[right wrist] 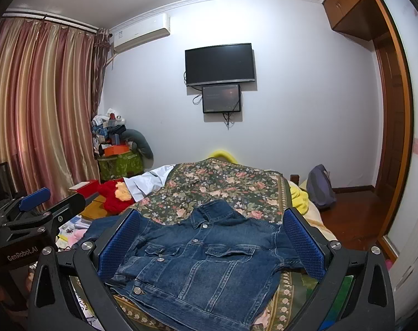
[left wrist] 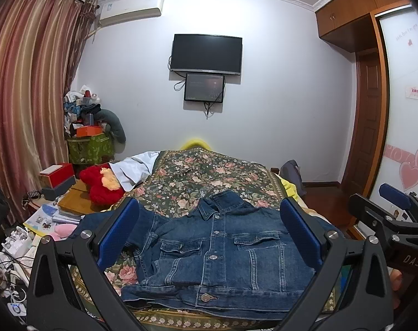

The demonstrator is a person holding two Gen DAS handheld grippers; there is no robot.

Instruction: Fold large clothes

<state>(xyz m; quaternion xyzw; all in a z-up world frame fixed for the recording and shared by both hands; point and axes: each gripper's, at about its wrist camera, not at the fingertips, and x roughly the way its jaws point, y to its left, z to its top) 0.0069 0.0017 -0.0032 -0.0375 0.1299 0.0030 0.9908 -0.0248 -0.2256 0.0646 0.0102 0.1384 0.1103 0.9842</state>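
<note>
We hold both tools raised above the near edge of the bed, and neither touches cloth. The left gripper [left wrist: 209,237] has its blue-padded fingers [left wrist: 118,234] spread wide apart with nothing between them, and the right gripper [right wrist: 211,245] stands the same way, its textured blue pads [right wrist: 303,242] apart and empty. Each tool shows at the edge of the other's view, so we judge them side by side and level, a ready stance before reaching down.

The dark blue denim jacket with metal buttons [left wrist: 222,251] lies front side up on the green floral bedspread [left wrist: 209,171], collar toward the far wall and hem toward us. It is buttoned and fairly flat over the body, which suits folding. Its left sleeve trails out toward the left edge of the bed and bunches there; the right sleeve is mostly hidden behind the gripper fingers. We read the task as barely begun: the garment is spread but not yet folded.

Our next move probably calls for each gripper to take one side, a sleeve or a shoulder, and bring it across the chest. Denim is stiff and heavy, so a shallow pinch may slip.

A white cloth [left wrist: 134,168] and a red plush toy [left wrist: 101,184] sit at the far left of the bed, well apart from the jacket.
</note>
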